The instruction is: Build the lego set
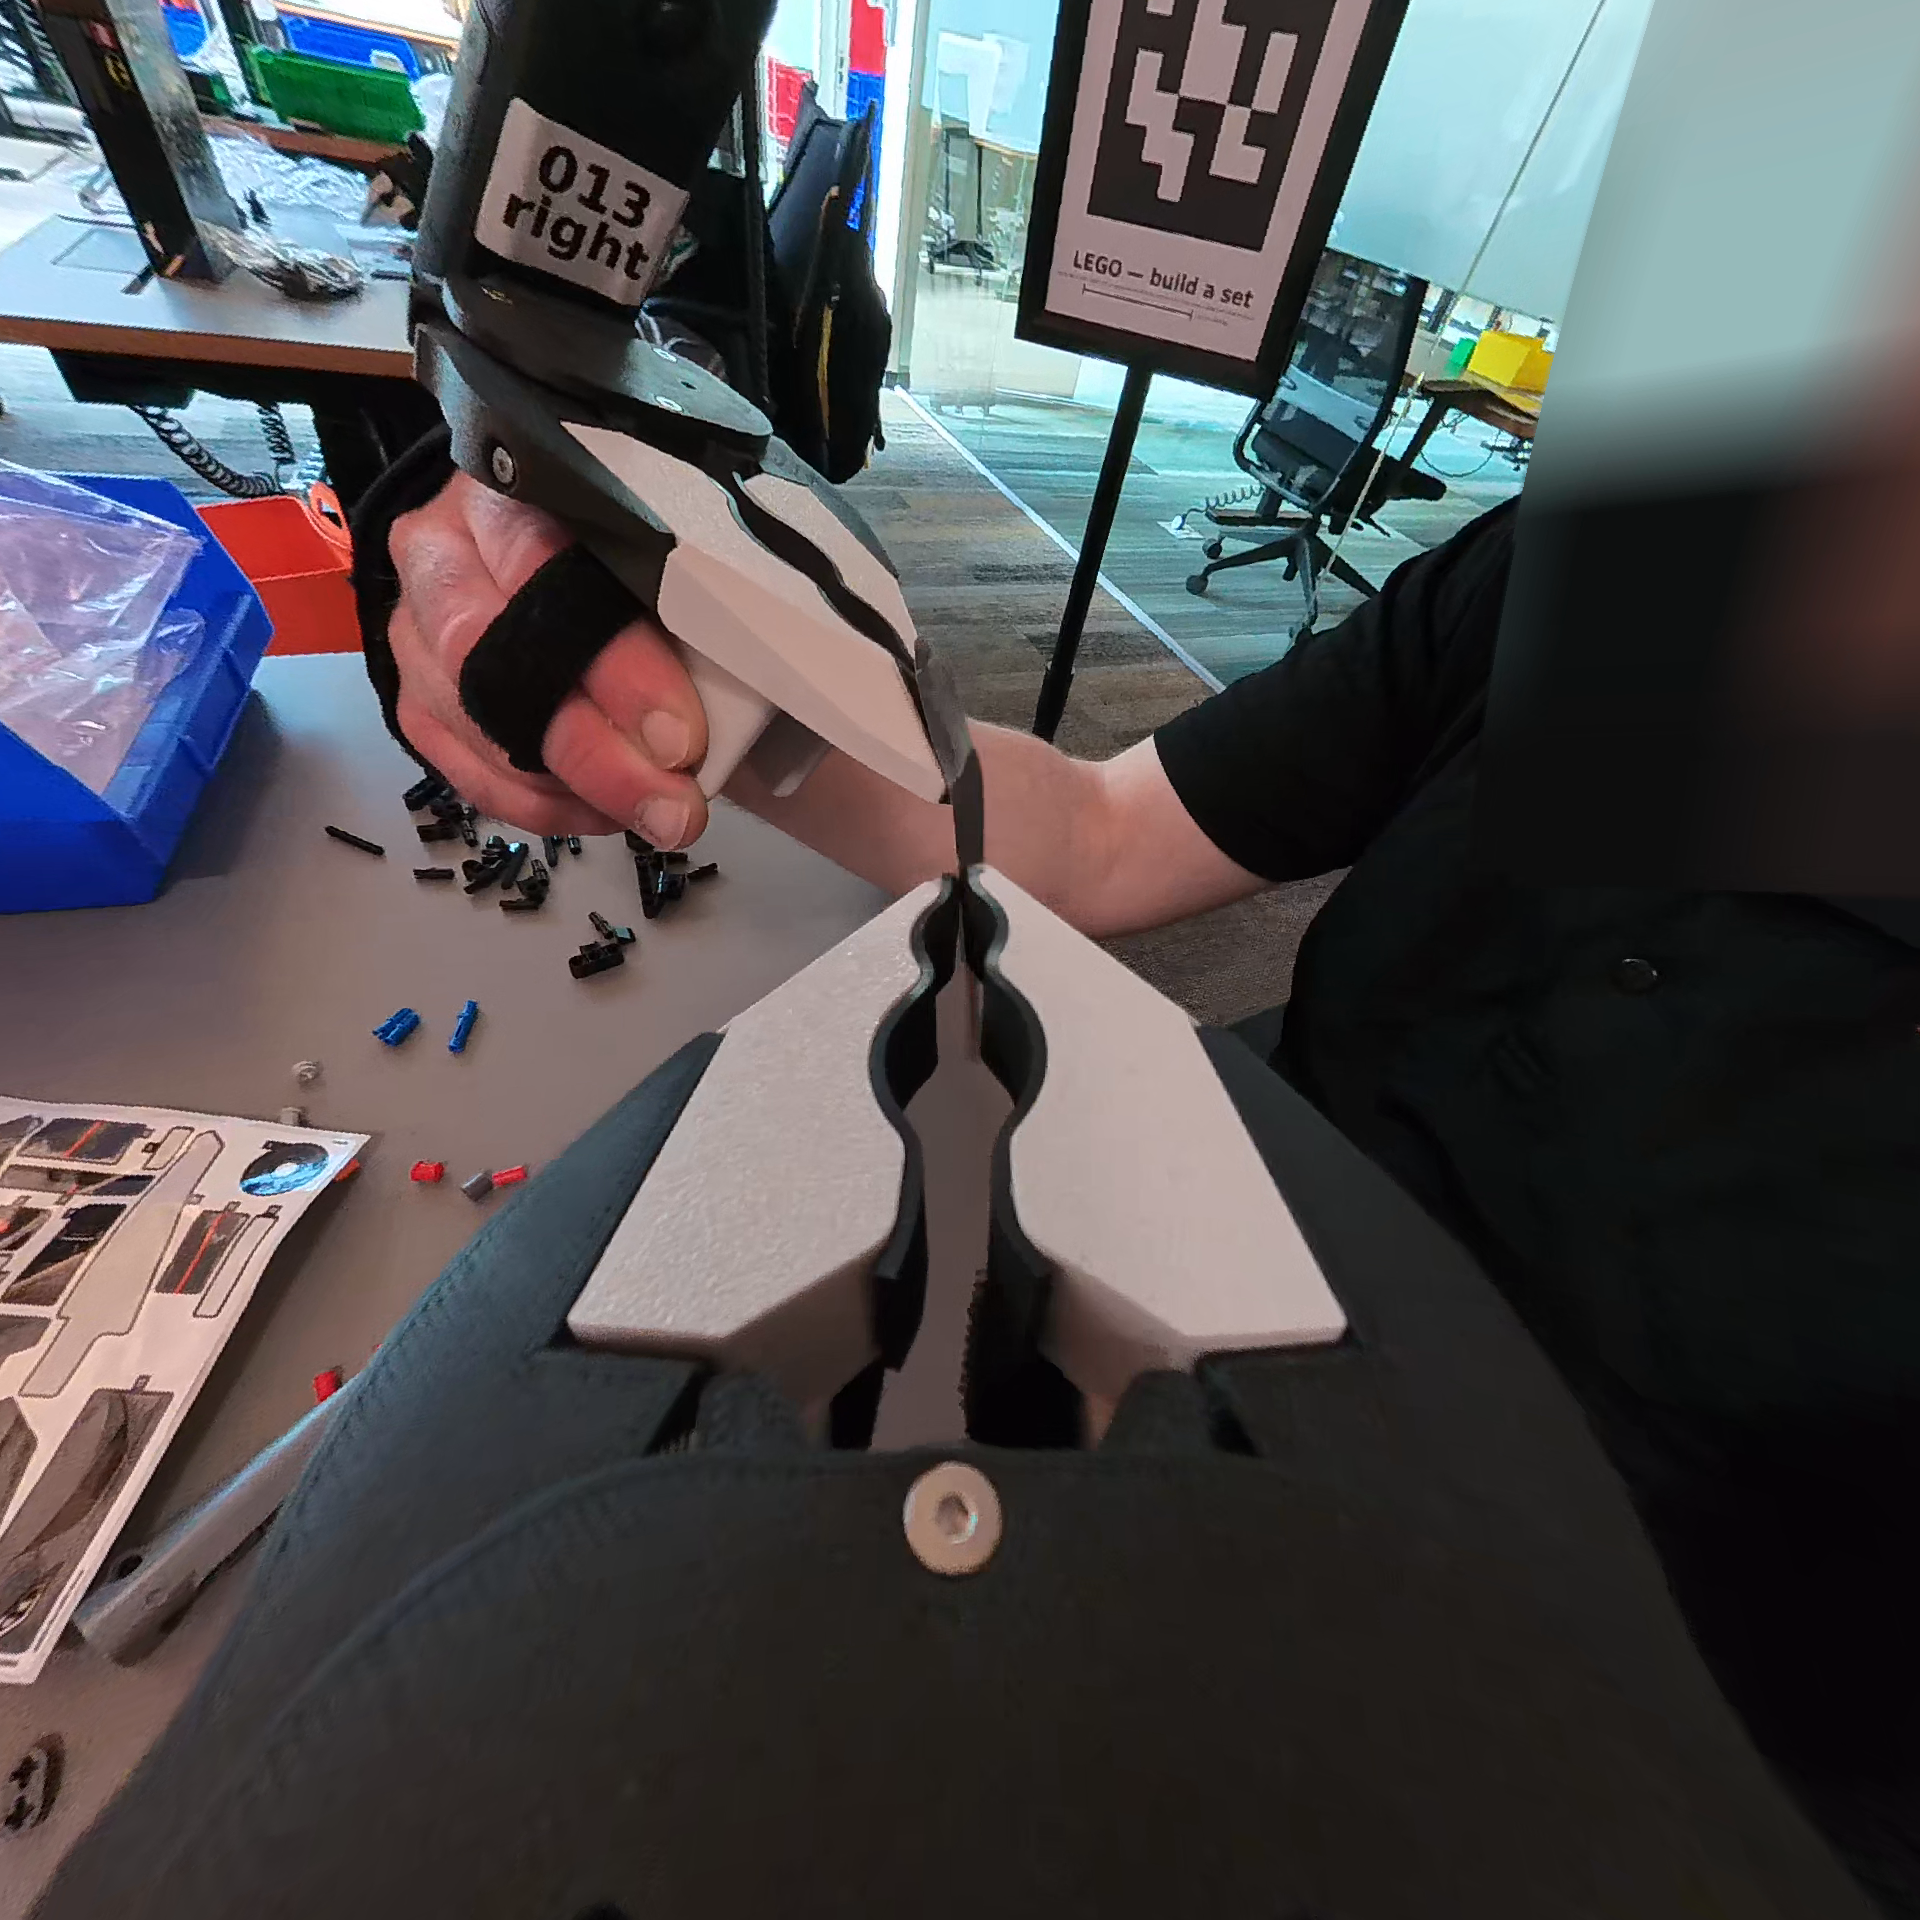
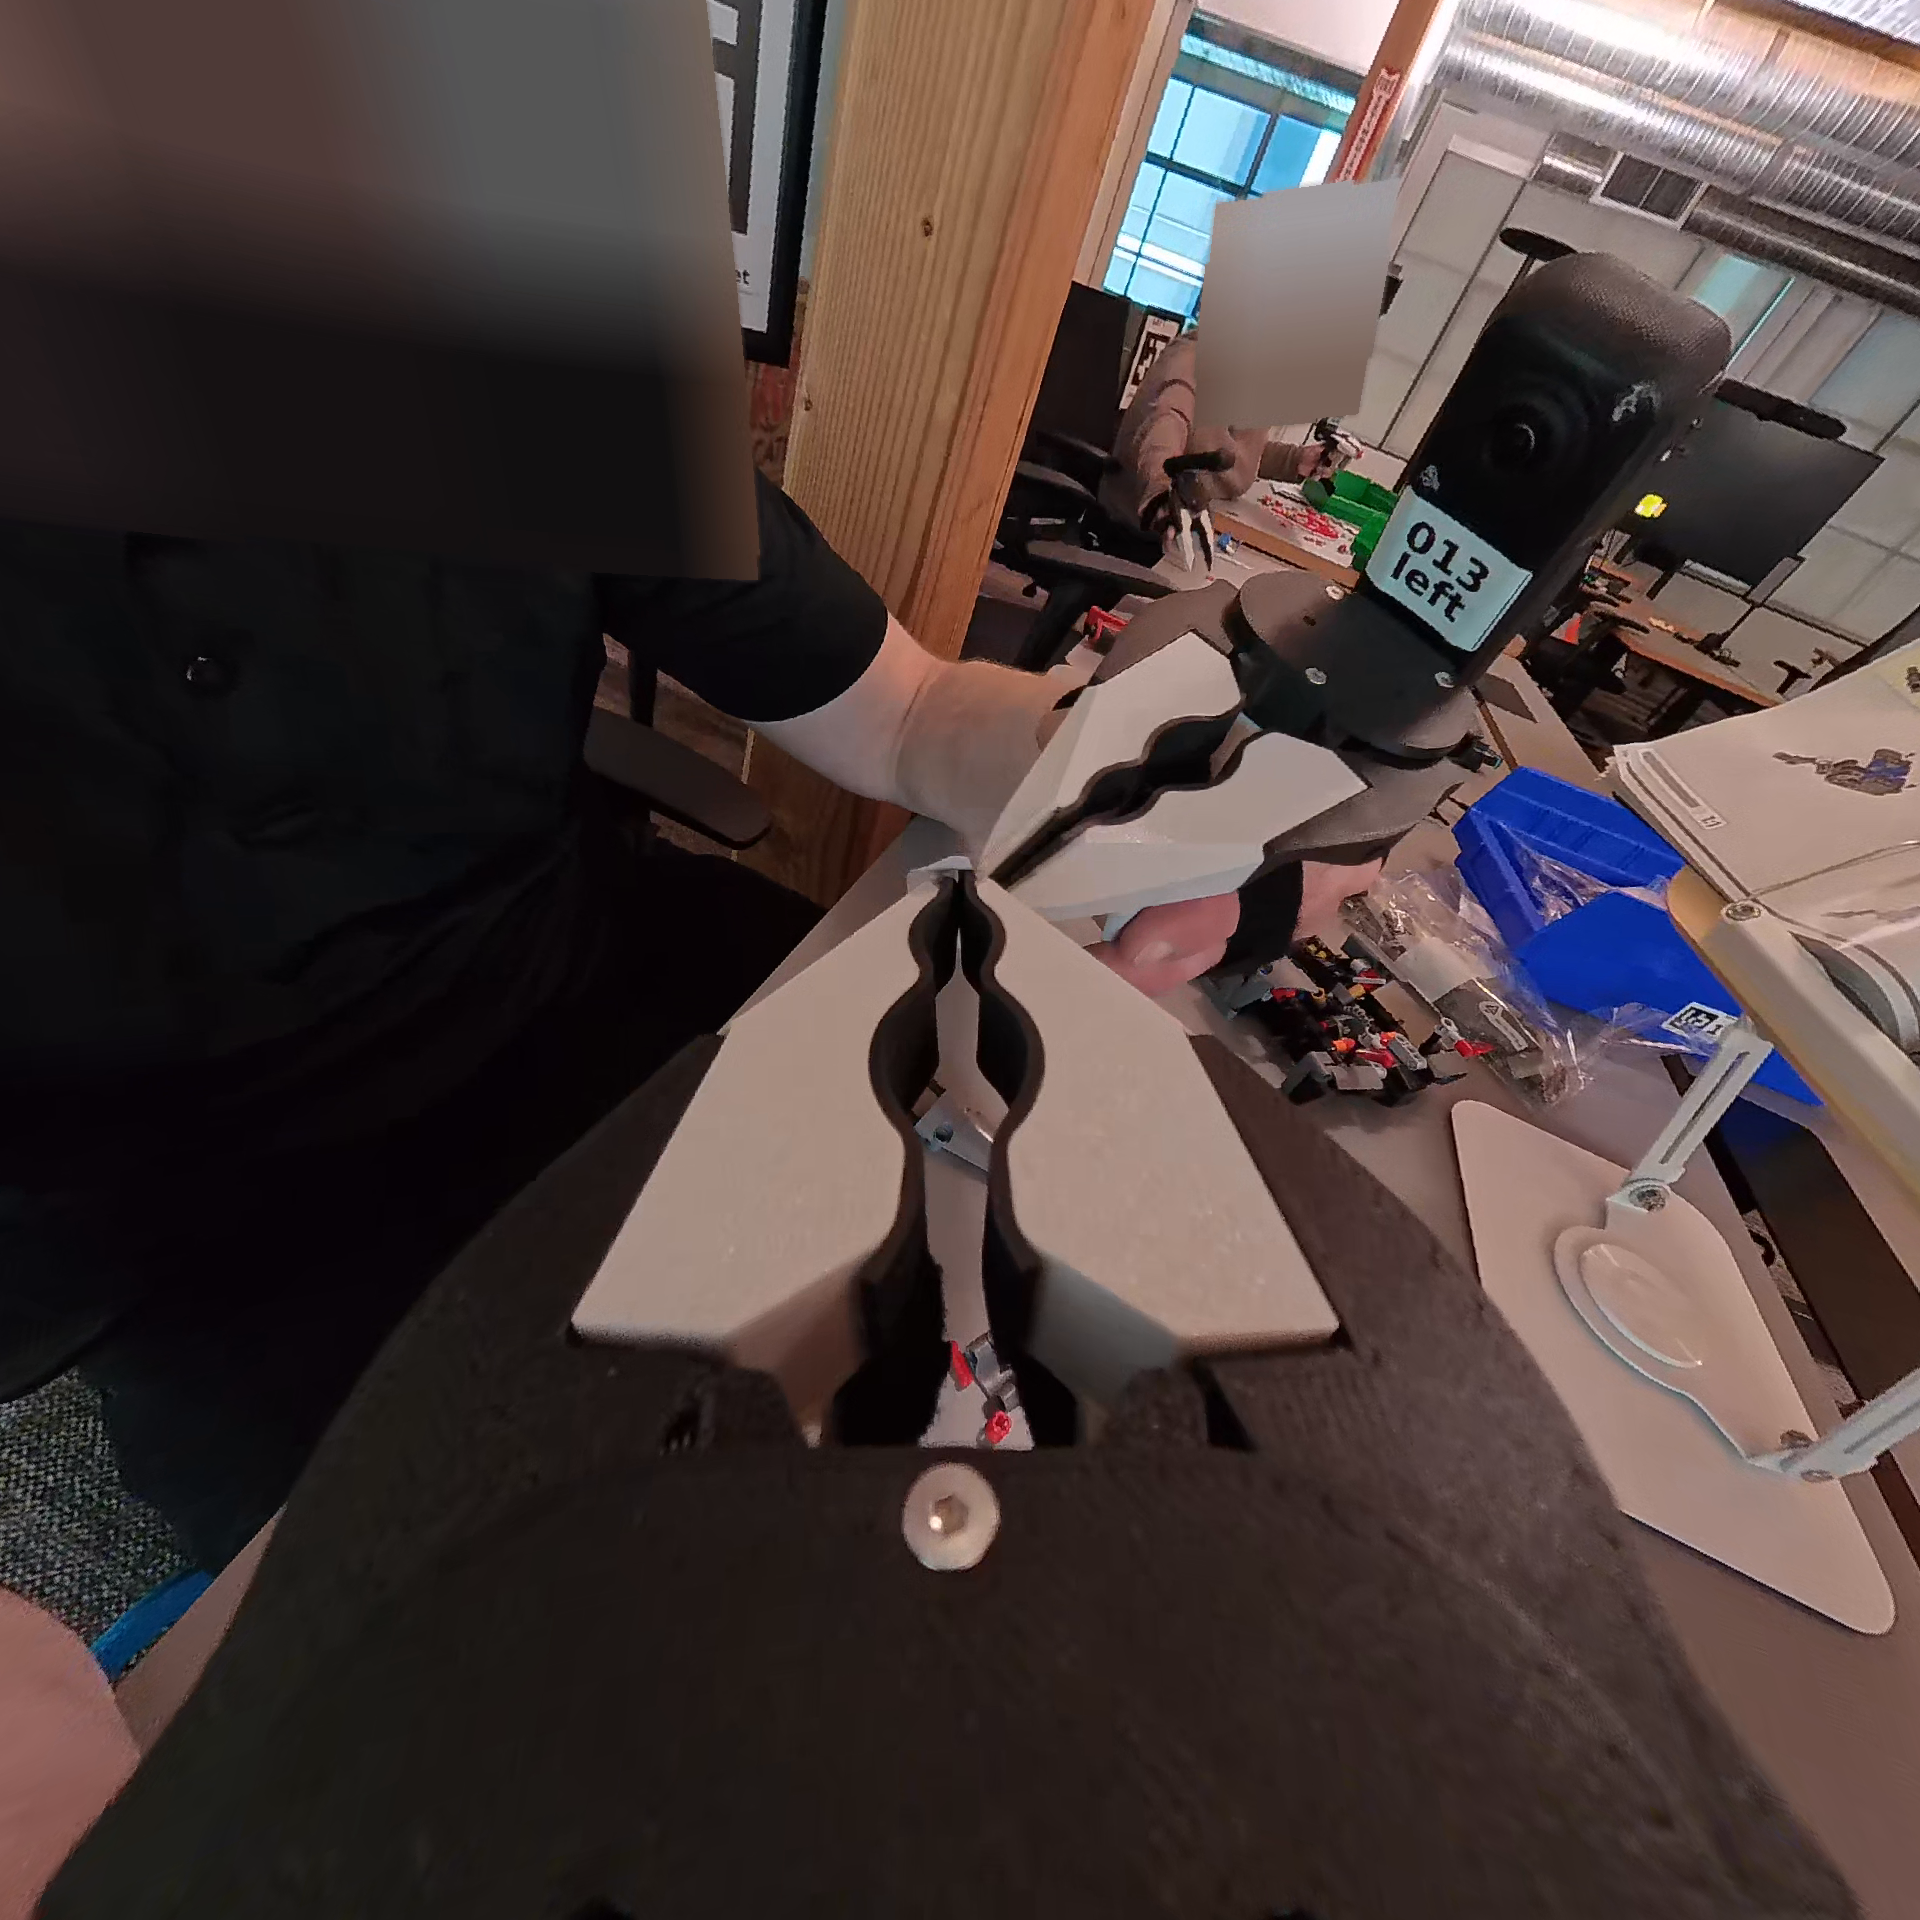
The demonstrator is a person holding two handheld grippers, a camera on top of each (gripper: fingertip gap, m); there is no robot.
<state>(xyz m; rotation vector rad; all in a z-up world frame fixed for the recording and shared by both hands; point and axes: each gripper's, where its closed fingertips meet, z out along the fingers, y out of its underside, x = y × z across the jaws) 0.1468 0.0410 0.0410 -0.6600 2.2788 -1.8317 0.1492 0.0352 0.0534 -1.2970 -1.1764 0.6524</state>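
Note:
A thin black strip (image 1: 968, 831) hangs between the two grippers, held above the grey table (image 1: 260, 987). My left gripper (image 1: 961, 885) is shut on its lower end. My right gripper (image 1: 948, 792) reaches in from the upper left and is shut on its upper end. In the right wrist view the strip shows only as a small pale edge (image 2: 938, 865) where my right gripper (image 2: 956, 885) and my left gripper (image 2: 992, 864) meet tip to tip. Loose black pieces (image 1: 540, 862) and blue pins (image 1: 416, 1023) lie on the table below.
A blue bin (image 1: 104, 769) with a plastic bag and a sticker sheet (image 1: 125, 1247) lie at the left. A part-built assembly (image 2: 1340, 1029), a second blue bin (image 2: 1590, 883), a booklet on a stand (image 2: 1766, 779) and its white base (image 2: 1621, 1403) are at the right. The person's body is close behind. My two grippers' fingertips are within a few centimetres of each other.

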